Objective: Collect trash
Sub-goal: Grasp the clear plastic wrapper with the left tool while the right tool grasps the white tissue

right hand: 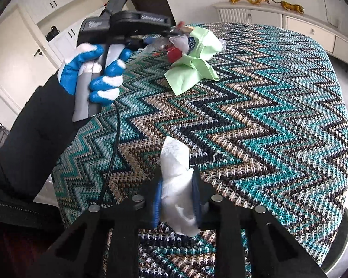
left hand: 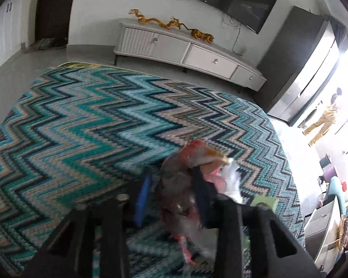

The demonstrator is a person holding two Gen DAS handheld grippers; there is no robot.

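Crinkled plastic and foil filled the left gripper (left hand: 171,185), whose fingers were closed on a bundle of wrappers (left hand: 188,180) with a pale green sheet (right hand: 192,69) trailing from it onto the zigzag tablecloth (right hand: 278,120); seen from the right wrist, that bundle hung at the far left of the table, barely lifted; nearer and to the right, the right gripper (right hand: 177,199) was pinched tight on a white tissue (right hand: 176,166); both pickups looked done, so the next move probably called for carrying each load to a bin, none being in view
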